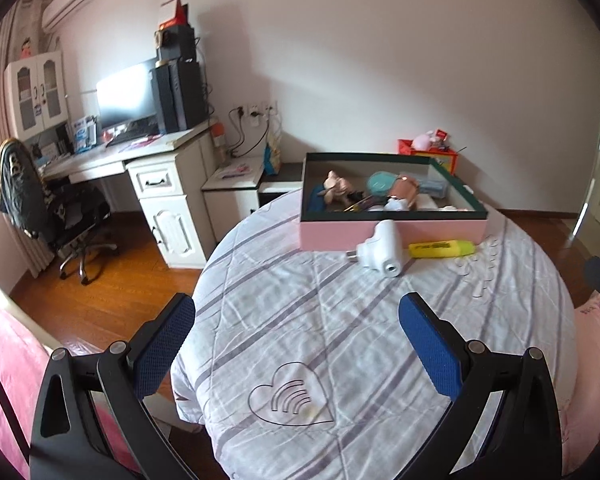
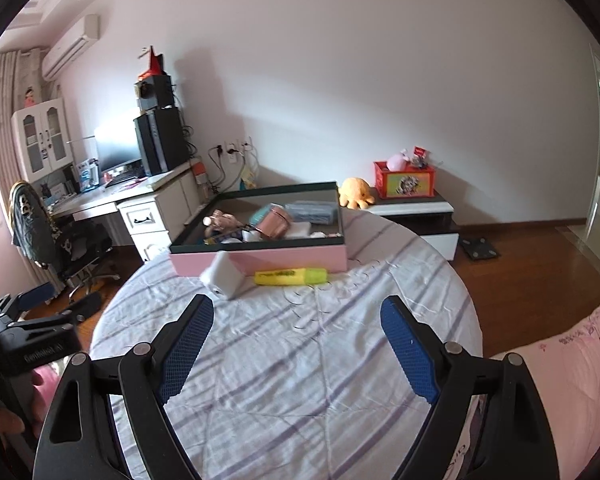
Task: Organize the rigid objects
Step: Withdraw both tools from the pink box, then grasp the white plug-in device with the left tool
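A pink box (image 1: 392, 234) with a dark green rim stands at the far end of the bed and holds several small items; it also shows in the right wrist view (image 2: 260, 260). In front of it lie a white charger plug (image 1: 380, 250) (image 2: 224, 276) and a yellow highlighter (image 1: 442, 249) (image 2: 290, 277). My left gripper (image 1: 296, 320) is open and empty, above the striped bedcover, short of the plug. My right gripper (image 2: 296, 320) is open and empty, just short of the plug and highlighter.
The bed has a white-and-purple striped cover (image 1: 320, 340) with pink bedding (image 2: 560, 380) on the right. A white desk (image 1: 160, 168) with monitor and an office chair (image 1: 52, 208) stand at the left. A low cabinet (image 2: 416, 216) with a red toy box stands behind.
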Demonstrator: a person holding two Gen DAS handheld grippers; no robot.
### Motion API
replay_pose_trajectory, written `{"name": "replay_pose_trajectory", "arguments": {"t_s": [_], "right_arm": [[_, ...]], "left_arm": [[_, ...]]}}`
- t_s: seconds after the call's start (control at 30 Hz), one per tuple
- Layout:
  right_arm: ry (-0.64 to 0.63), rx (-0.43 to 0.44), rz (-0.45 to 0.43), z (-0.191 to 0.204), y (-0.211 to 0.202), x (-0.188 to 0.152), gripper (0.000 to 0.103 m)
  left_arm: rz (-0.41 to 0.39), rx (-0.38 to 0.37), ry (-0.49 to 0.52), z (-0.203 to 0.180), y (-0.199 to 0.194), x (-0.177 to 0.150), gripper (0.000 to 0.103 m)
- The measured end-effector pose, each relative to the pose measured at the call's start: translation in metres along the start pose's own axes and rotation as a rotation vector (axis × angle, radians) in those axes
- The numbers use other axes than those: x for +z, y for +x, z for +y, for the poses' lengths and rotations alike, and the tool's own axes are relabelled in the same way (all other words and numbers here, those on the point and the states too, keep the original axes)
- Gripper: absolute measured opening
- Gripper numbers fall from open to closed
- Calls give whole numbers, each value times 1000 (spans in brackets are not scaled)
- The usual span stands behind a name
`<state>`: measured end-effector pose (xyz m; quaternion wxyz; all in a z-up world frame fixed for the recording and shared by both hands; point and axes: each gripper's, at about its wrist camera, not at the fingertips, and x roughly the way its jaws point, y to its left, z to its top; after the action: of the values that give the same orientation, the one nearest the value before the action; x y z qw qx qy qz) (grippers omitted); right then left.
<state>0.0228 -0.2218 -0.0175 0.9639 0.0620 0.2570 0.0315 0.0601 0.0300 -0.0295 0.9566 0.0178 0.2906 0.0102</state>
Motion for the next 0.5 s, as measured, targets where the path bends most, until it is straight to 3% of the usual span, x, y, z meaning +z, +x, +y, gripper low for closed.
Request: {"name": "replay_pose_trajectory", "arguments": {"t_s": [0.23, 0.5], "right_arm": [[25, -19, 26, -15, 15, -3, 87], [17, -32, 54, -22, 39, 5, 87]], "left_arm": [[29, -14, -9, 0, 18, 0, 103], [80, -73, 54, -33, 53, 11, 103]]}}
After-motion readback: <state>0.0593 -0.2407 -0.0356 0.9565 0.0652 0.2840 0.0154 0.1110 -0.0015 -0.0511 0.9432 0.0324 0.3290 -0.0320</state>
